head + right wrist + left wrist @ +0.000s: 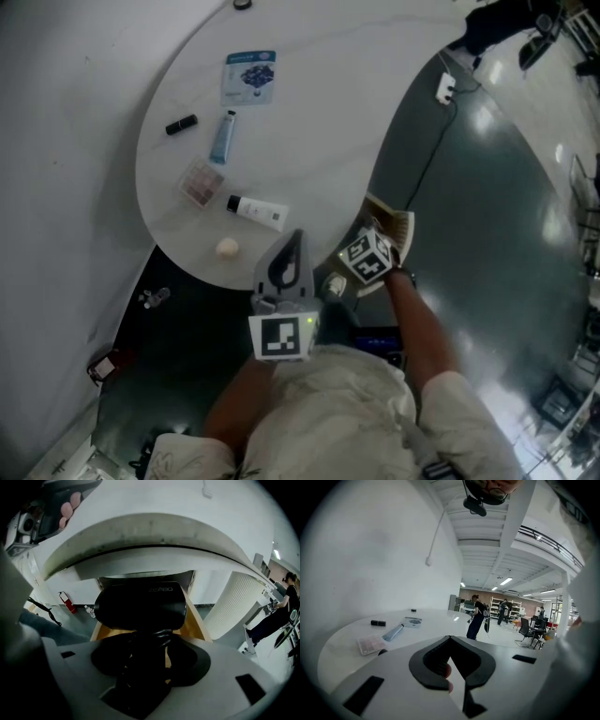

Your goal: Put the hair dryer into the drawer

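In the right gripper view, the black hair dryer (140,604) fills the middle, its cord wound round the handle. My right gripper (150,644) is shut on that handle. It holds the dryer over the open wooden drawer (193,626) under the white table's rim (140,536). In the head view the right gripper's marker cube (366,258) hides the dryer and sits at the drawer (401,225). My left gripper (294,240) hovers at the table's near edge, jaws shut and empty; its closed tips (450,638) point across the tabletop.
On the round white table (319,122) lie a sachet (249,77), a black lipstick (181,124), a blue tube (222,137), a palette (201,182), a white tube (257,212) and a beige round sponge (227,247). A red extinguisher (68,603) stands on the floor. A white ribbed column (234,606) rises right of the drawer.
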{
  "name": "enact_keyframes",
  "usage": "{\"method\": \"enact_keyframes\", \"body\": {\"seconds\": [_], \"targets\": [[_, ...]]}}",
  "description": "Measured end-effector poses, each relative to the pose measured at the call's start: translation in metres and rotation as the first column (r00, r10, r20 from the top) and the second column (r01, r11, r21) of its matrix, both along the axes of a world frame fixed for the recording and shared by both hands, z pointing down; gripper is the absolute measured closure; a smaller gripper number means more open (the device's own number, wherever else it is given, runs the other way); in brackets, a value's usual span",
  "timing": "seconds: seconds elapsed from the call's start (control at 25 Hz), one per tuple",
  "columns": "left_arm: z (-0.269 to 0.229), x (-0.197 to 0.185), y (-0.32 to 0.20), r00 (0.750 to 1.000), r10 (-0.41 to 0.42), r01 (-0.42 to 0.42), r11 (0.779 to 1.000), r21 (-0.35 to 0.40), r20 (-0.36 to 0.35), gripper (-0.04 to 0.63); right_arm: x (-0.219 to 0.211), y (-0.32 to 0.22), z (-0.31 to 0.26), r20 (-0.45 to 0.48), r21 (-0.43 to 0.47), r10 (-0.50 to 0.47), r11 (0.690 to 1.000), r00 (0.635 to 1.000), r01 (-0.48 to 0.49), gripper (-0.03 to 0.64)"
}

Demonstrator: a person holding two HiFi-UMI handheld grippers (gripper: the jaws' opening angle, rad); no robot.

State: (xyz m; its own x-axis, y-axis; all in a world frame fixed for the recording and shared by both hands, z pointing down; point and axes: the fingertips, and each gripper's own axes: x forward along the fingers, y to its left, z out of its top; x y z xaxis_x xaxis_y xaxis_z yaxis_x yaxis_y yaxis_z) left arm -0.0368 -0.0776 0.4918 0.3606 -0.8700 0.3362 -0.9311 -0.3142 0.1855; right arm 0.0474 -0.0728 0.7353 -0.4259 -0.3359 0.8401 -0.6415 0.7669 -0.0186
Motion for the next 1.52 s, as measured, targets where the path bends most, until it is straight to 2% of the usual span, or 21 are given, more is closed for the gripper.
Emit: {"method": "enact_keyframes", "body": {"seconds": [0.4,0.6,0.76,0.92,1.12,1.2,1.36,1.52], "targets": [[0.003,0.001,0.004,1.0,-0.002,0.002,1.0,-0.013,0.019,0.595,-0.002,-0.004,0.027,-0.056,-0.014,-0.083,0.996,0.995,0.083,0.37],[0.009,0.0,0.005,1.0,-0.001,0.002,1.0,-0.03,0.021,0.595,-0.009,-0.001,0.043,-0.047,-0.08,-0.125,0.989,0.991,0.121,0.37],[0.013,0.006,0.003,0.999,0.018,-0.017,1.0,-0.023,0.038,0.595,-0.017,-0.003,0.052,-0.037,-0.086,-0.154,0.985,0.987,0.15,0.37],[0.024,0.016,-0.001,0.998,0.042,-0.04,0.999,-0.036,0.046,0.595,-0.017,0.002,0.067,-0.033,-0.152,-0.164,0.976,0.986,0.158,0.37],[0.043,0.019,-0.012,0.998,0.042,-0.038,0.994,-0.104,0.041,0.595,-0.016,0.004,0.084,-0.065,-0.13,-0.187,0.975,0.98,0.178,0.37],[0.047,0.017,-0.022,0.998,0.043,-0.037,0.994,-0.102,0.052,0.595,-0.013,0.007,0.095,-0.093,-0.144,-0.189,0.974,0.978,0.175,0.37],[0.052,0.011,-0.03,0.998,0.029,-0.023,0.994,-0.11,0.055,0.595,-0.012,0.004,0.099,-0.133,-0.113,-0.192,0.978,0.972,0.178,0.37],[0.055,0.007,-0.03,0.998,0.022,-0.014,0.992,-0.127,0.057,0.595,-0.015,0.011,0.11,-0.109,-0.137,-0.203,0.973,0.973,0.188,0.368]]}}
